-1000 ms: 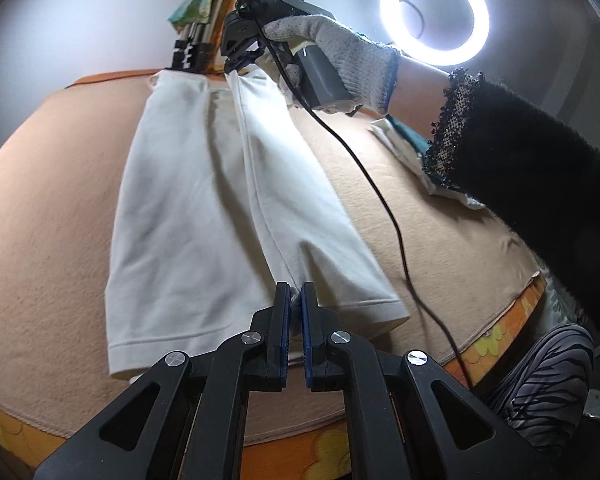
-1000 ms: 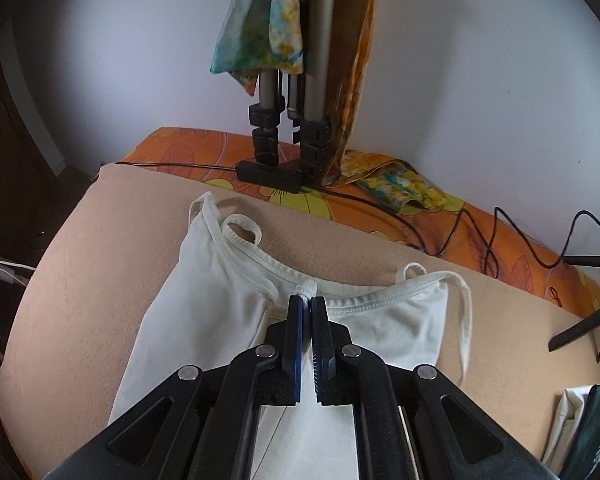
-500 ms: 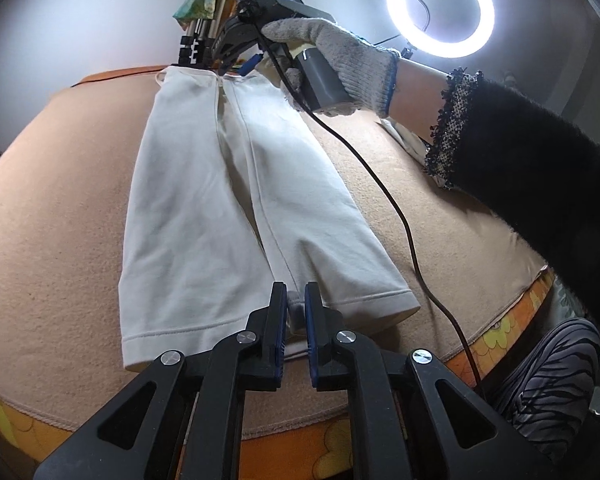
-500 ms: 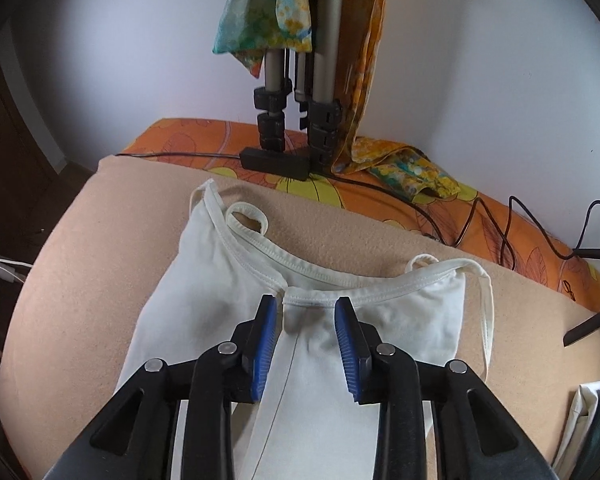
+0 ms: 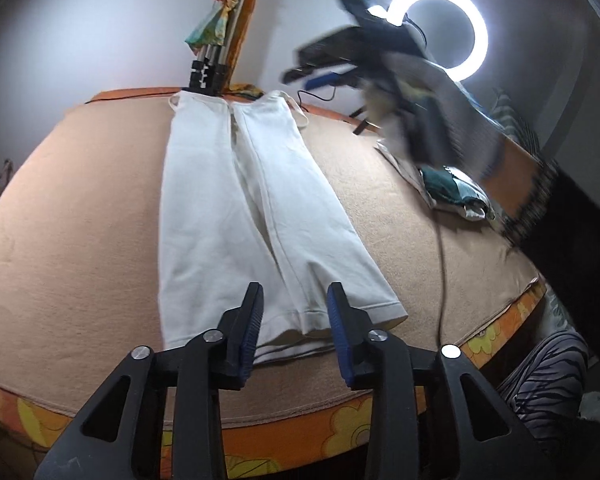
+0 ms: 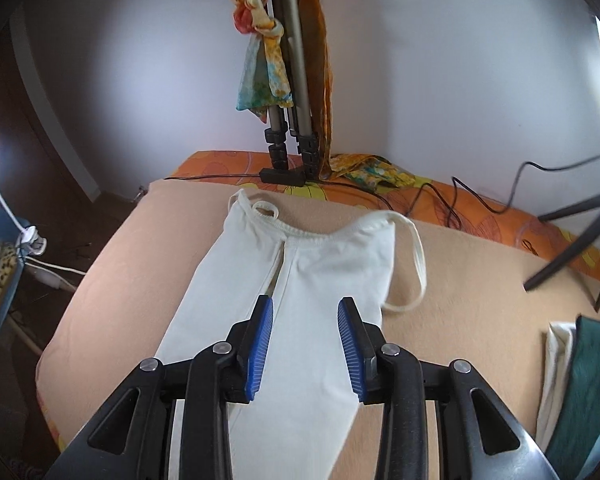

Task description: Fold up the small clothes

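Now both grippers have let go: the left gripper gapes at the hem, the right gripper lifts spread, leaving the white top folded lengthwise along the bed, ready for the crosswise fold.

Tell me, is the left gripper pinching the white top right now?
Apart. In the left wrist view the left gripper has its jaws spread wide, and the white top lies flat on the blanket between them, no pad pressing it.

Black hand-held gripper frames, blue ribbed pads, silver screws.
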### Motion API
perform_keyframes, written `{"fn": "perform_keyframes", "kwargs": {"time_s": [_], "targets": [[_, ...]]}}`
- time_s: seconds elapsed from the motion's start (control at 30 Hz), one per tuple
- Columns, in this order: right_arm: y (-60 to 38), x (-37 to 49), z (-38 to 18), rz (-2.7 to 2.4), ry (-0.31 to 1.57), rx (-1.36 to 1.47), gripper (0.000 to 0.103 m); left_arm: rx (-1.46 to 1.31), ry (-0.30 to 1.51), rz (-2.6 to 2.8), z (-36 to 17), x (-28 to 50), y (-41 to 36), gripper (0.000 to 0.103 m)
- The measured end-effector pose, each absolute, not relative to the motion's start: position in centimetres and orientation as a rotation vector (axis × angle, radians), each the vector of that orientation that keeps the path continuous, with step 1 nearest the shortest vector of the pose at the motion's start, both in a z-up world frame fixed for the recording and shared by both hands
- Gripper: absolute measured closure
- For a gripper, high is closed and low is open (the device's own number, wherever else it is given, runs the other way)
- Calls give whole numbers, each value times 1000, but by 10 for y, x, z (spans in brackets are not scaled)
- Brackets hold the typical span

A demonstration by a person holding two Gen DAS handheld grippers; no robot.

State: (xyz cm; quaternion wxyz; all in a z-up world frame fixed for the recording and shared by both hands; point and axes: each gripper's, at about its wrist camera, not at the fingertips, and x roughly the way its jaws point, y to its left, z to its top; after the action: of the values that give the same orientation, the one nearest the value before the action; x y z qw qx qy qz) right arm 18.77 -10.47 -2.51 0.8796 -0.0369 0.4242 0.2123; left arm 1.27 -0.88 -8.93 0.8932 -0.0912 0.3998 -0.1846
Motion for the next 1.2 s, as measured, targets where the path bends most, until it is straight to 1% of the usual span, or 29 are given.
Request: {"fn": "perform_keyframes", "kwargs": {"time_s": [0.1,0.33,0.57,0.8,1.0,1.07,1.13,1.17,1.2], "targets": [[-122,159,-18,446,878,-64,68,-201,827,-370,-85,12,3,65],[-157,97,-18,460,890,-17,66,-275,887,-341,-86,22,33,63],[-175,37,-59,497,995,25,65,-357,1015,-328,-111,38,54,63],[-183,2,-106,551,1094,83,64,-377,1072,-348,-127,39,50,63],[-182,-13,-121,611,1120,121,66,-384,1083,-379,-132,37,42,64],[-181,-16,-125,623,1126,127,68,-407,1081,-380,-133,38,44,66],[-181,-18,-128,643,1125,142,68,-448,1082,-387,-134,38,49,66],[-182,-20,-128,655,1125,148,68,-461,1080,-387,-135,38,50,70],[-182,-20,-128,668,1128,155,70,-462,1080,-386,-135,38,51,77]]}}
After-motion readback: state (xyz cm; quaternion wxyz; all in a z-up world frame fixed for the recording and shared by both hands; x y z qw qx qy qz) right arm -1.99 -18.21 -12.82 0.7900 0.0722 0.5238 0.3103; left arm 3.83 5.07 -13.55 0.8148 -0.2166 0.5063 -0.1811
